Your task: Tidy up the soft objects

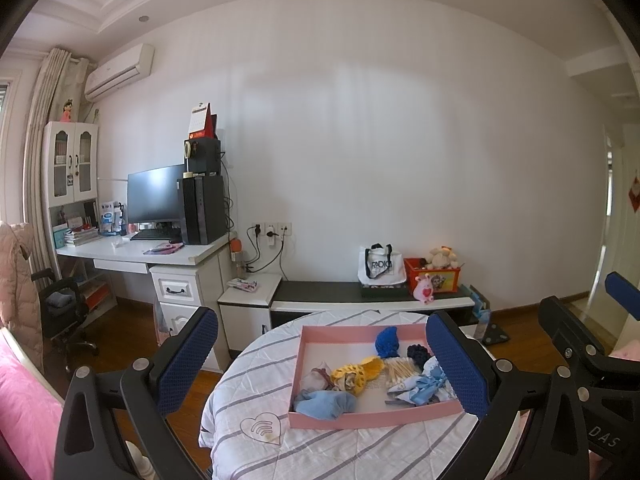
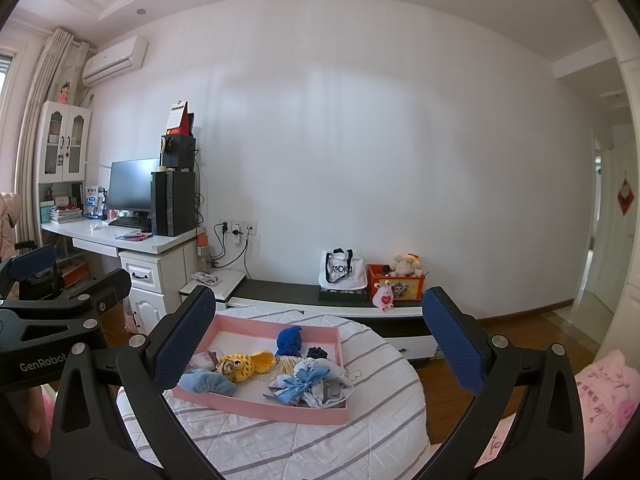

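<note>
A pink tray (image 1: 340,420) (image 2: 256,406) sits on a round table under a striped cloth (image 1: 320,456) (image 2: 288,440). In it lie a light blue cloth (image 1: 326,403) (image 2: 206,382), a yellow knitted toy (image 1: 356,372) (image 2: 244,364), a blue knitted piece (image 1: 387,342) (image 2: 289,341), a dark scrunchie (image 1: 418,354) (image 2: 318,353), a bundle of cotton swabs (image 1: 400,372) and a blue-bowed fabric pouch (image 1: 420,386) (image 2: 308,386). My left gripper (image 1: 322,364) and right gripper (image 2: 320,344) are both open and empty, held above and before the tray.
A low TV bench (image 1: 352,294) (image 2: 288,292) stands behind the table with a white tote bag (image 1: 380,268), a red toy box (image 1: 434,276) and a pink plush. A white desk (image 1: 160,256) with monitor and computer tower stands left. Pink bedding (image 2: 600,396) lies at the right.
</note>
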Demonstrator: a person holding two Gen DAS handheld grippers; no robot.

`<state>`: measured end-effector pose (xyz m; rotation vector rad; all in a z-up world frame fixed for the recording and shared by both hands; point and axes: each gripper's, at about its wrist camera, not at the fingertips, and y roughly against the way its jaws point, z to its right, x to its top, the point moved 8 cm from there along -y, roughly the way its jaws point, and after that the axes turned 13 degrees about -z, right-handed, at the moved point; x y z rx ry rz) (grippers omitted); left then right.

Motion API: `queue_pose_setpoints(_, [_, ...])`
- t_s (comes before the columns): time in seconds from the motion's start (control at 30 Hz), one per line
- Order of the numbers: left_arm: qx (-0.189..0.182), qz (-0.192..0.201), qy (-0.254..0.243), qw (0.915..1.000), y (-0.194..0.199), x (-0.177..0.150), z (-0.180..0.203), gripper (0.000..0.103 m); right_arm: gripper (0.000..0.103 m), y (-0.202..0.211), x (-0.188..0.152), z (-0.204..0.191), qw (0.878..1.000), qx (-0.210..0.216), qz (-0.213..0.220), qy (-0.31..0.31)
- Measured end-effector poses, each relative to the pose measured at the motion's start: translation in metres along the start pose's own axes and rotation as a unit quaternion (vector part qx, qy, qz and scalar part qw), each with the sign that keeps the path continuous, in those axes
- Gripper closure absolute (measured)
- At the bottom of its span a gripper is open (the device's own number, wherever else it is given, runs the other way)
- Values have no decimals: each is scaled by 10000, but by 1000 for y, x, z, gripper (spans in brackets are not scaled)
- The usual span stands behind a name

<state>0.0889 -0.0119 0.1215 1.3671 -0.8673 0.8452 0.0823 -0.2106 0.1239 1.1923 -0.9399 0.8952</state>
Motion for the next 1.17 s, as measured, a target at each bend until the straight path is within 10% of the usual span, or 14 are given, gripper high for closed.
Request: queue_pose_setpoints(1.17, [0,14,25,10000,3,0,1,0,0,0,1,1,10000,4,15,0])
